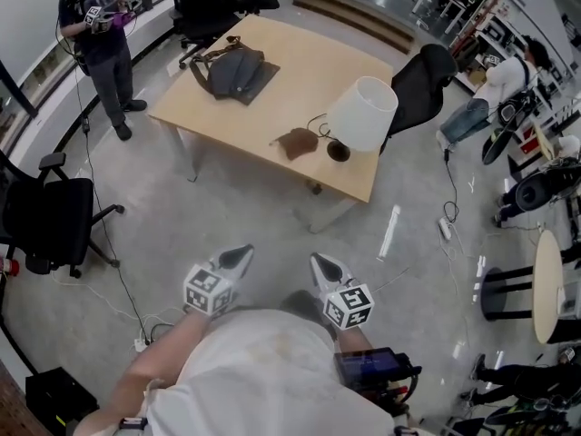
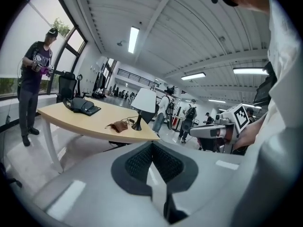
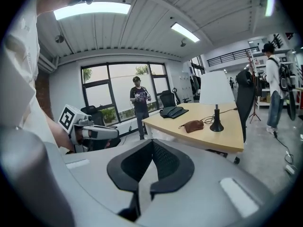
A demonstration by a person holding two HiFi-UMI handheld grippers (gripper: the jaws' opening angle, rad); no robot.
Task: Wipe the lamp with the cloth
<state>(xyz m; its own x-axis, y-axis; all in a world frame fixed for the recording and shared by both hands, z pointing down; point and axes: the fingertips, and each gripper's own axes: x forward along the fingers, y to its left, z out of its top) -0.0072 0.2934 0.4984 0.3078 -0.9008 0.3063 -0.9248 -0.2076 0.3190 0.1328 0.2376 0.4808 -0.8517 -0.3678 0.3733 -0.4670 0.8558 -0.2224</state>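
Brown cloth (image 1: 295, 142) is seen on the desk (image 1: 272, 71), at nine o'clock of the lamp (image 1: 361, 112).
Left gripper (image 1: 241, 254) and right gripper (image 1: 321, 263) jaws are pressed together, empty, well apart from the desk.

left gripper (image 1: 241, 256): fingers (image 2: 137, 167) closed together, nothing between them
right gripper (image 1: 320, 264): fingers (image 3: 135, 167) closed together, nothing between them
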